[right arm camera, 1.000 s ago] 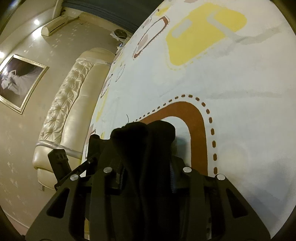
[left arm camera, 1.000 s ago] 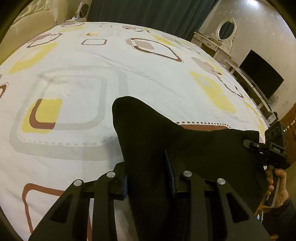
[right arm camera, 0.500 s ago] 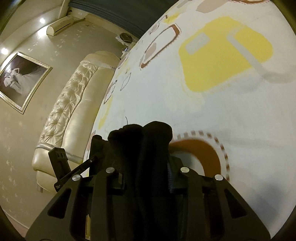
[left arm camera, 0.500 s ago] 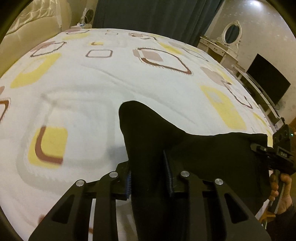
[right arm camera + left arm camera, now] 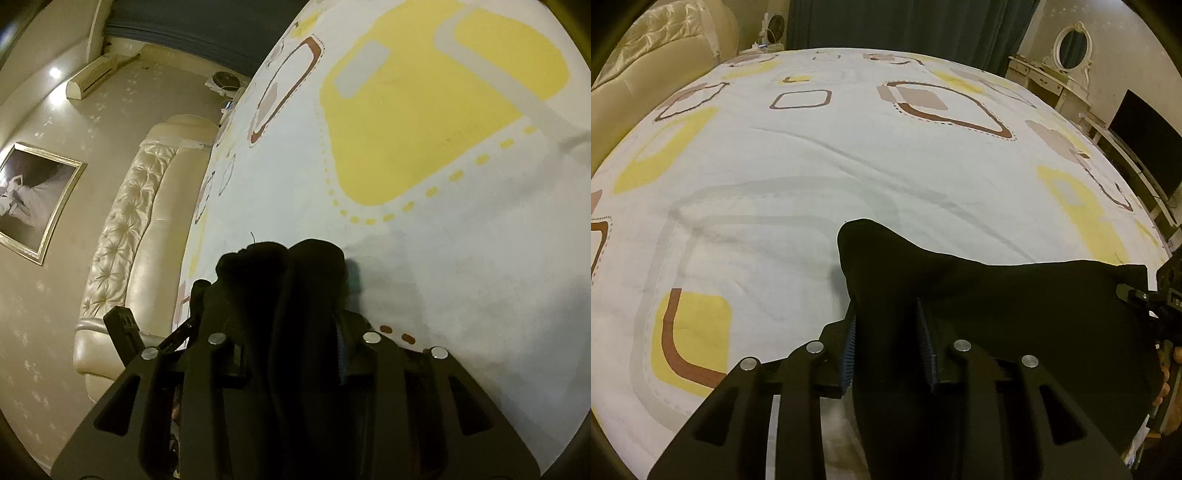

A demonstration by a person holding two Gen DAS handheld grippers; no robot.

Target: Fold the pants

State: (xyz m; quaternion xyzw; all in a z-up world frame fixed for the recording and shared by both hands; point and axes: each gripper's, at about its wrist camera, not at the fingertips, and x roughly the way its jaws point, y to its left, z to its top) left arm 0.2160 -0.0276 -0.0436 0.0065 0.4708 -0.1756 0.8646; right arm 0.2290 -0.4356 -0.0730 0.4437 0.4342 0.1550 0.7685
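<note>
The black pants [image 5: 1015, 306] hang stretched between my two grippers above a white bedsheet [image 5: 812, 177] with yellow and brown squares. My left gripper [image 5: 888, 347] is shut on one corner of the pants, which bunches up past its pads. My right gripper [image 5: 291, 339] is shut on the other corner of the pants [image 5: 295, 280]. The right gripper also shows at the right edge of the left wrist view [image 5: 1160, 299], and the left gripper shows at lower left of the right wrist view [image 5: 147, 332].
A cream tufted headboard [image 5: 122, 236] runs along the bed's far side. A dresser with an oval mirror [image 5: 1071, 48] and a dark TV screen [image 5: 1145, 140] stand beyond the bed's right edge. Dark curtains [image 5: 905, 22] hang behind the bed.
Both grippers have carried the pants forward over the bed. The brown dotted curve near the right gripper has slid under it and a yellow square now lies ahead.
</note>
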